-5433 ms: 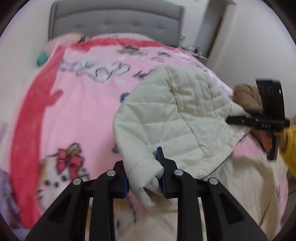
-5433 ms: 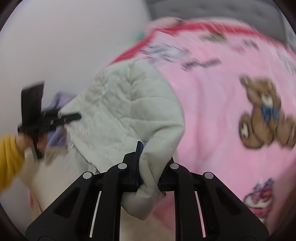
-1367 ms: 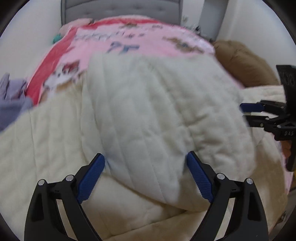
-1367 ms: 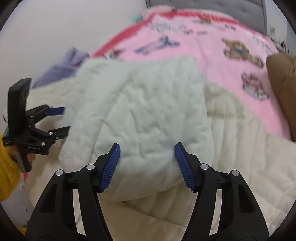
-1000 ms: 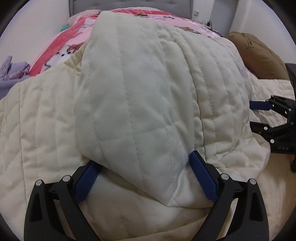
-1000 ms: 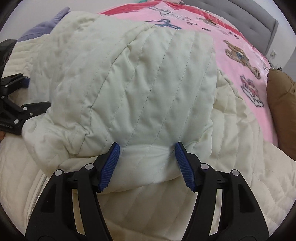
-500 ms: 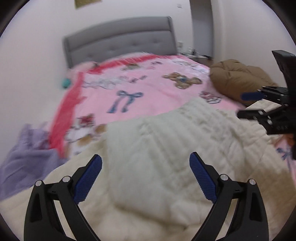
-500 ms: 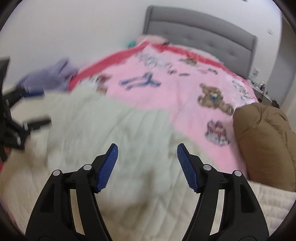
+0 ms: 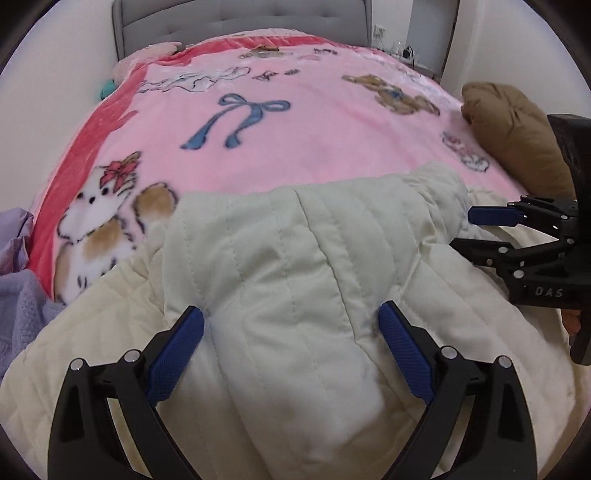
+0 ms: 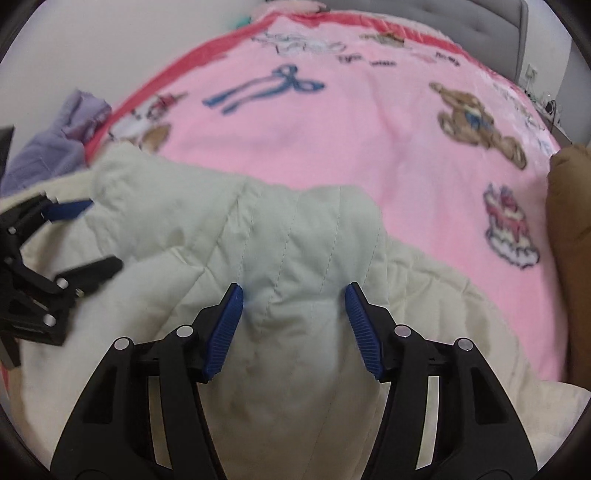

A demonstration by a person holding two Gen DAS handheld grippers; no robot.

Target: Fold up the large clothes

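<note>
A cream quilted coat (image 9: pixel 295 280) lies folded on the near end of the bed; it also shows in the right wrist view (image 10: pixel 303 258). My left gripper (image 9: pixel 291 325) is open, its blue pads on either side of a raised fold of the coat. My right gripper (image 10: pixel 293 314) is open the same way over the fold. Each gripper shows in the other's view: the right one at the right edge (image 9: pixel 480 232), the left one at the left edge (image 10: pixel 88 236), both open beside the coat.
A pink cartoon blanket (image 9: pixel 280 122) covers the bed up to a grey headboard (image 9: pixel 236 18). A brown puffy garment (image 9: pixel 517 136) lies at the right side. A lilac garment (image 9: pixel 18 291) lies at the left edge. White walls stand on both sides.
Both grippers held the coat's sleeve ends, let go and opened. They rose half a second ago and have now come back down over the folded coat.
</note>
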